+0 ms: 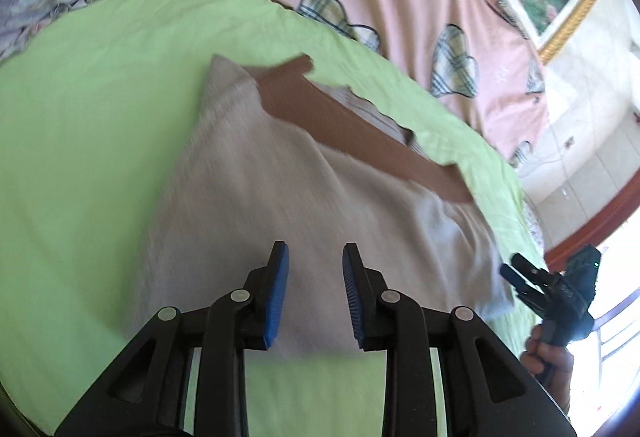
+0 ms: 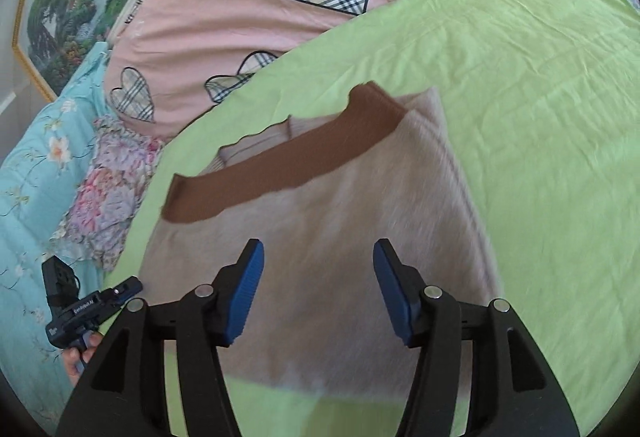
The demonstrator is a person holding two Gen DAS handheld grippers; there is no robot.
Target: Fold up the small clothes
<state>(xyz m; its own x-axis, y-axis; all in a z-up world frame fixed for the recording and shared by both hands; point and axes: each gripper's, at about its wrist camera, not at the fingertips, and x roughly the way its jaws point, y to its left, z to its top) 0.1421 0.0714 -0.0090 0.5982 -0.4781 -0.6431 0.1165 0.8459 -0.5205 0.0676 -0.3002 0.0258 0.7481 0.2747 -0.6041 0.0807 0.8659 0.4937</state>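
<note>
One garment [image 1: 288,197] lies flat on the green sheet [image 1: 80,157], filling the middle of both wrist views: a pale beige knit piece with a single brown ribbed band [image 1: 352,133] along its far edge. Its surface is blurred, so the weave cannot be read. In the left wrist view the brown band runs on a slant from upper centre down toward the right, and the beige body widens from a corner at upper centre toward the bottom of the frame. In the right wrist view the band [image 2: 280,165] slants the other way, from centre left up toward upper centre, with the body [image 2: 340,257] spreading below it; the long axis of the cloth runs from the band down to the lower edge of the frame. A strip of lighter ribbed fabric shows just past the band.

Two grippers are in view. The left gripper [image 1: 315,295] hangs over the near part of the garment, its two blue pads parted by a narrow gap with nothing between them. The right gripper [image 2: 318,291] stands wider apart, likewise holding nothing, the beige cloth showing through the gap. Each appears small at the other view's lower edge, held in a hand [image 1: 548,357].

Beyond the green sheet lies one pink quilt [image 2: 224,9] printed with several plaid hearts, one floral pillow [image 2: 108,189], and a gold-framed landscape picture [image 2: 68,9] on the wall.
</note>
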